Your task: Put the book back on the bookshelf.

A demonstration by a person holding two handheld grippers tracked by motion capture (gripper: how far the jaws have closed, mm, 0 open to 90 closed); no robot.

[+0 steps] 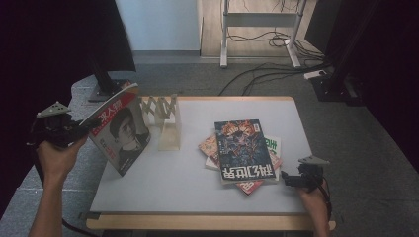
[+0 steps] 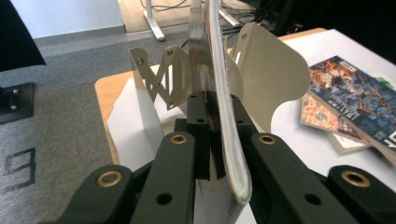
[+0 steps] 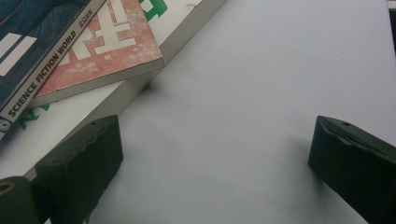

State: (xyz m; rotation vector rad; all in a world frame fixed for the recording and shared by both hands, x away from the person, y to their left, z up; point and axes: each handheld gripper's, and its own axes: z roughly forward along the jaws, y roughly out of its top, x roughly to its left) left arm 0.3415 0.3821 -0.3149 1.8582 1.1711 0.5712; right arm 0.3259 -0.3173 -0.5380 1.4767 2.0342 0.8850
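magazine (image 1: 120,132) first: we have it pinched by its edge in our left gripper (image 1: 74,129), lifted off the left end of the table (image 1: 163,187) and tilted, its portrait cover facing the room. in the left gripper view the black jaws stand almost together with the thin bundle of pages (image 2: 223,116) between them, so the hold is on the paper itself. we judge it light but floppy, with a glossy cover that could slide (a pinch near the spine would hold it straighter than one at the loose page edge), and it will likely sag if we carry it flat. just beyond it stands the cream expanding book rack (image 1: 165,121), its scissor links spread and its upright plates free, the likely place for the magazine. farther right lies a loose stack of magazines (image 1: 243,150), the dark science fiction issue on top, red and green-lettered ones under it. our right gripper (image 1: 291,178) rests low at the stack's near right corner, jaws spread wide and holding nothing. the tabletop is pale, smooth and matte with a wood lip. around it we see grey carpet, trailing cables, a desk frame and dark curtains.
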